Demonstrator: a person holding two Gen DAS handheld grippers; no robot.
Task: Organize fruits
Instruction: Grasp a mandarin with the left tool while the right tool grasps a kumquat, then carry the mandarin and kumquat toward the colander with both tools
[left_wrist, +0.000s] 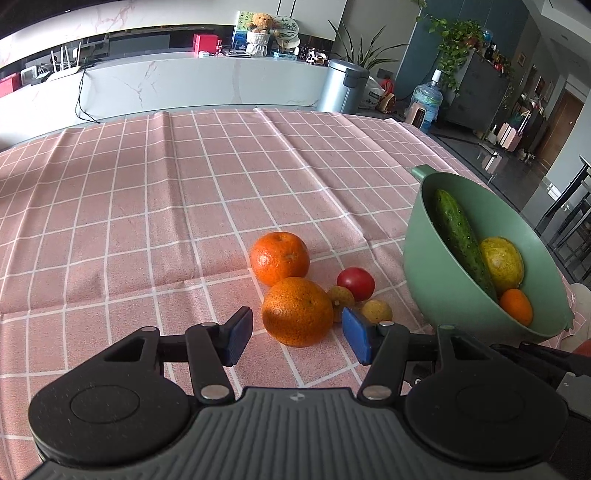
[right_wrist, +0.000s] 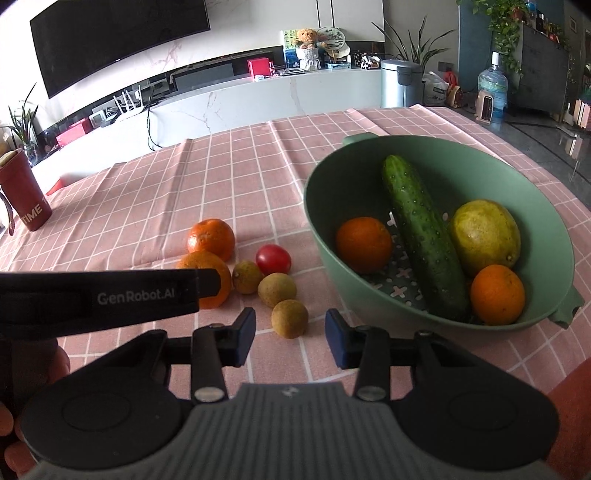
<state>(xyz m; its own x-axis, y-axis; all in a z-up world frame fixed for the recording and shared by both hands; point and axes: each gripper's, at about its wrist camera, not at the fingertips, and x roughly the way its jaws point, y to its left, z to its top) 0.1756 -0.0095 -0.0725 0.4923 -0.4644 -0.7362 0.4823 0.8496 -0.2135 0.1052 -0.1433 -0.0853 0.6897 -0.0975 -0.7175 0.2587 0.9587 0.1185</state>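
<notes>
Broadly, a pink checked tablecloth (left_wrist: 147, 221) covers the table, and a green colander bowl (right_wrist: 332, 236) sits at the right, already holding a cucumber (right_wrist: 421, 236), a yellow-green fruit (right_wrist: 484, 232) and two small oranges. Loose on the cloth to the bowl's left lie two large oranges, the near orange (left_wrist: 297, 312) and a far orange (left_wrist: 279, 258) just behind it, then a red tomato (right_wrist: 273, 259) and three small brownish-yellow fruits. The left gripper (left_wrist: 295, 336) hangs released, its blue pads either side of the near orange but apart from it. The right gripper (right_wrist: 290, 341) is also unclenched and empty, aimed at the nearest small fruit (right_wrist: 290, 318), which lies just beyond its pads. To grasp well, each gripper probably needs to drop until its pads bracket the fruit's widest part, then close gently so neighbours are not nudged.
</notes>
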